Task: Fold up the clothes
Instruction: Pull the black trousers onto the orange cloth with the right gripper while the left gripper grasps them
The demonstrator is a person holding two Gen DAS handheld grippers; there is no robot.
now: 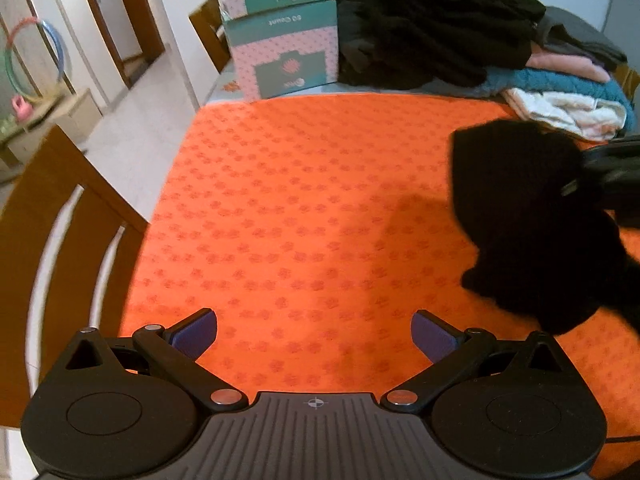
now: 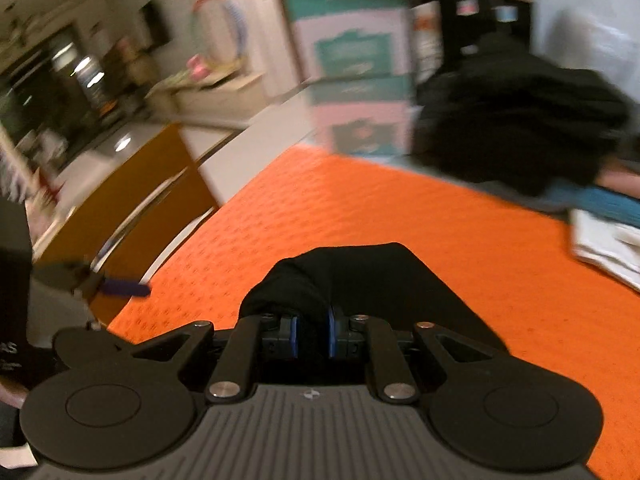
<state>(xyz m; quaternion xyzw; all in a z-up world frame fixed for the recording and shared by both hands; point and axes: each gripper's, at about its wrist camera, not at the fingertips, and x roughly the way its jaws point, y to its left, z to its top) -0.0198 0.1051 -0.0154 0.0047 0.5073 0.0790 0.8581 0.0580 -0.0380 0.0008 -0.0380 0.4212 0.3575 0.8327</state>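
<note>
Right claw is clamped on a black garment, held bunched over the counter's right edge. Left claw is spread apart, nothing gripped, above the near edge. Far edge is crowded by stacked boxes and a clothes pile; a wooden chair is seen at the left edge.

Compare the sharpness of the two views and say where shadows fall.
Left wrist view: mostly sharp, fisheye-bent at the edges; the black garment is slightly smeared and casts a soft shadow on the orange cloth. Right wrist view: heavy motion blur over the boxes and room, while the right gripper stays crisp.
</note>
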